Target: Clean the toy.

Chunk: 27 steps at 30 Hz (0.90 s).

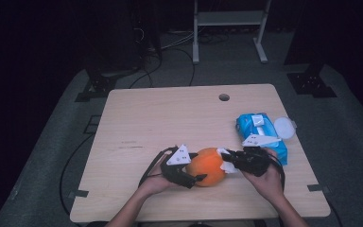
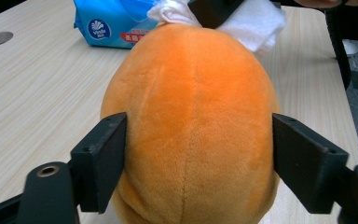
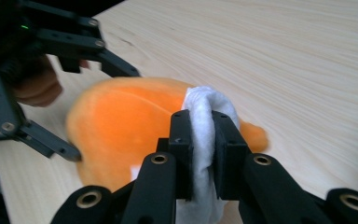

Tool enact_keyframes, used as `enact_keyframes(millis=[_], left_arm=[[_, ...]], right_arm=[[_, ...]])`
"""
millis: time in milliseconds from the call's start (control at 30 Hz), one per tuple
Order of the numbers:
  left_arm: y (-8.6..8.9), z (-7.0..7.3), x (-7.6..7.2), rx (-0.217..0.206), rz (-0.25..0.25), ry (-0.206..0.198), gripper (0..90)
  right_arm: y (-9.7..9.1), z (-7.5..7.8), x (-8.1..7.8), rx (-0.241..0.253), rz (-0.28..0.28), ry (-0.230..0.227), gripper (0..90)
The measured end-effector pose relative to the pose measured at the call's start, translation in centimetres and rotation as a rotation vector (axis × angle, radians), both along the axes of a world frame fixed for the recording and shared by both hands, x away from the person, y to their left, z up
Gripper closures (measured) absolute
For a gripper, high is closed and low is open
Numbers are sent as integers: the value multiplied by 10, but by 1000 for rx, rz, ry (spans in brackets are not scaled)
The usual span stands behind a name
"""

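An orange plush toy (image 1: 208, 166) lies on the wooden table (image 1: 170, 118) near the front edge. My left gripper (image 1: 197, 166) comes in from its left and has one jaw on each side of it. In the left gripper view the pads (image 2: 103, 158) press into the plush toy (image 2: 196, 93), so my left gripper (image 2: 198, 140) is shut on it. My right gripper (image 3: 200, 126) is shut on a folded white wipe (image 3: 205, 100). It holds the wipe against the right end of the plush toy (image 3: 121, 121). In the high view the wipe (image 1: 227, 166) shows at my right gripper (image 1: 228, 160).
A blue pack of wet wipes (image 1: 260, 132) lies just behind my right hand, with a round white lid (image 1: 283, 127) beside it. A cable hole (image 1: 224, 97) sits near the table's far edge. A white metal frame (image 1: 229, 19) stands on the floor beyond.
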<state>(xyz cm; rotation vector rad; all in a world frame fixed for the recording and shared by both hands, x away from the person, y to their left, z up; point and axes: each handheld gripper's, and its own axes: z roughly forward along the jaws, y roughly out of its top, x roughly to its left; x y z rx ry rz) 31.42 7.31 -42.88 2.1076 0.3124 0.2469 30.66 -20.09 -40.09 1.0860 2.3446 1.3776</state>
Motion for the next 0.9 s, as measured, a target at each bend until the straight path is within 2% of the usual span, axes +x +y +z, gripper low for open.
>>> enact_keyframes(millis=[67,167,267,367,433,500,567,600,700,767,800,900], left_arm=[[0,1,0,-9,6,0,257],[-4,4,-2,-19,22,-9,304],[-13,7,-7,-13,25,-30,322],[-17,7,-10,-12,24,-41,320],[-15,7,-9,-19,14,-40,300],[-12,7,-6,-43,-7,-17,243],[-6,7,-3,-100,-34,26,182],[-3,7,0,-109,-32,43,155],[-1,0,9,-80,6,103,91],[-4,-6,12,-79,-8,149,93],[-6,-7,11,-83,-16,144,123],[-10,-5,6,-75,0,88,245]], right_arm=[[-4,-1,1,-14,-27,1,797],[-2,2,0,1,-32,8,801],[13,10,-8,14,10,-17,802],[26,18,-17,19,74,-47,802],[31,19,-19,-7,85,-64,802],[27,17,-16,-2,79,-51,802],[20,13,-12,11,65,-28,802],[15,12,-10,24,63,-16,802],[5,11,-7,32,36,-11,802],[1,12,-6,36,23,-7,802],[1,12,-5,37,23,-6,802],[5,14,-8,33,19,-14,805]])
